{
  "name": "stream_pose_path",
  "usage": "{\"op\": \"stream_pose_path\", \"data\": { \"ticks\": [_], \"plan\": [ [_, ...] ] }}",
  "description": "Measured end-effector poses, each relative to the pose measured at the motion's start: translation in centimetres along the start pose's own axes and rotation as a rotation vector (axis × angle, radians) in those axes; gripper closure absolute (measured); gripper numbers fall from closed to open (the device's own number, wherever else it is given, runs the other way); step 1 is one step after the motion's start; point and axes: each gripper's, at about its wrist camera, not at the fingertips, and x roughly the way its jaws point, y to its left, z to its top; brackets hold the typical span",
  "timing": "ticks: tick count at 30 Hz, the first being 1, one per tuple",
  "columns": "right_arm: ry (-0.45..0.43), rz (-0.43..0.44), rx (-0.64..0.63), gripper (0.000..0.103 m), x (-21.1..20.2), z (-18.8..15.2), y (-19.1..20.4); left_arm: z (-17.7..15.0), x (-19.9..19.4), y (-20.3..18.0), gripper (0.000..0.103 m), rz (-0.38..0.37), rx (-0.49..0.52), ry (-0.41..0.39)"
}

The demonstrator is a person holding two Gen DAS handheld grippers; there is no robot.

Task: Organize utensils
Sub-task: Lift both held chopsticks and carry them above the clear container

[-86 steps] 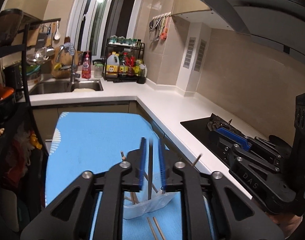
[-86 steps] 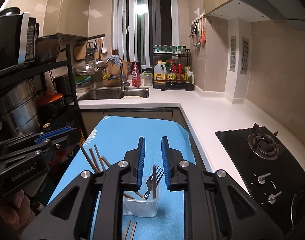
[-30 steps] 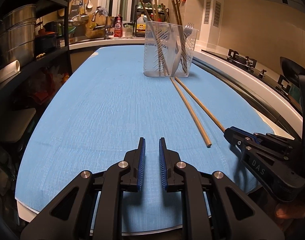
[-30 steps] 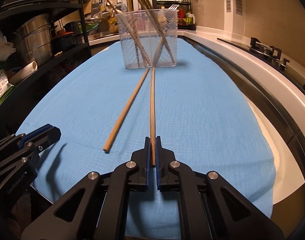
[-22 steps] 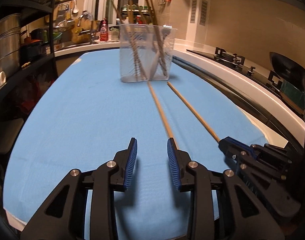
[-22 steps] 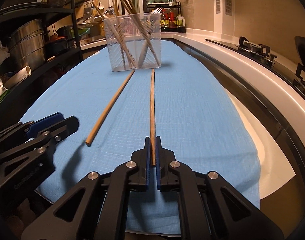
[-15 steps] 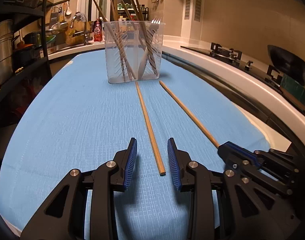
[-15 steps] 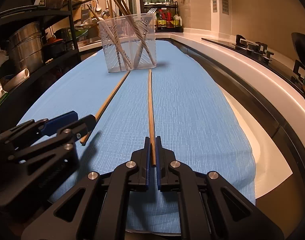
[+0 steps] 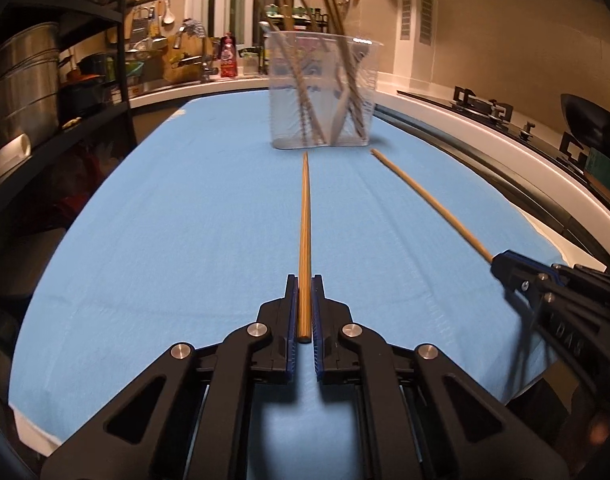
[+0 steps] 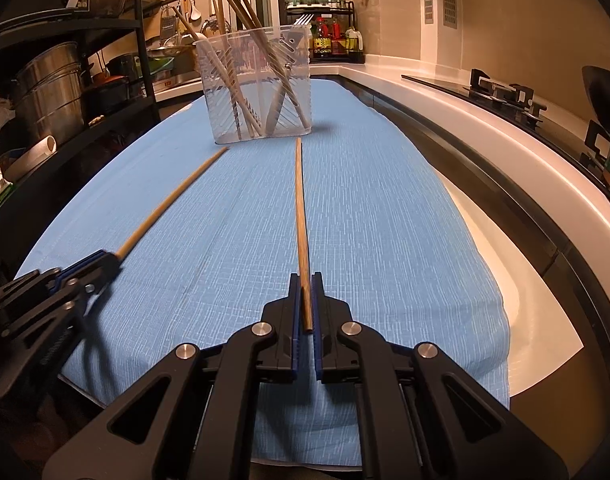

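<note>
Two wooden chopsticks lie lengthwise on the blue cloth (image 10: 385, 200), pointing at a clear plastic holder (image 10: 257, 84) (image 9: 321, 92) that stands upright with several chopsticks and forks in it. My left gripper (image 9: 303, 280) is closing onto the near end of the left chopstick (image 9: 305, 216), and its pads press the stick. In the right wrist view the same gripper (image 10: 105, 260) and stick (image 10: 173, 196) show at the left. My right gripper (image 10: 305, 278) is shut on the near end of the right chopstick (image 10: 299, 200), also seen from the left wrist as gripper (image 9: 501, 260) and stick (image 9: 425, 196).
A black shelf with steel pots (image 10: 49, 84) runs along the left of the cloth. To the right are a white counter (image 10: 485, 128) and a black stove (image 10: 501, 92). A sink and bottles sit at the far end.
My left gripper opened, moved over the left chopstick's near end and closed on it. The right gripper stayed shut on its chopstick. Earlier both grippers were above the holder.
</note>
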Motion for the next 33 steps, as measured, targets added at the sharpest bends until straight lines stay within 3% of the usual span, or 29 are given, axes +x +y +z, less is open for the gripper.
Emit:
{"op": "stream_pose_path", "data": {
  "ticks": [5,16,33],
  "plan": [
    [-0.001,-0.01,-0.006,0.096,0.1,0.1,0.3,-1.0,-1.0,1.6,0.096,0.007,-0.039,-0.039],
    [-0.003,-0.013,-0.011,0.095,0.3,0.3,0.3,-1.2,-0.4,1.0,0.095,0.02,-0.004,-0.095],
    [-0.008,-0.02,-0.017,0.095,0.6,0.4,0.3,-1.4,-0.5,0.8,0.095,0.033,0.024,-0.114]
  ]
}}
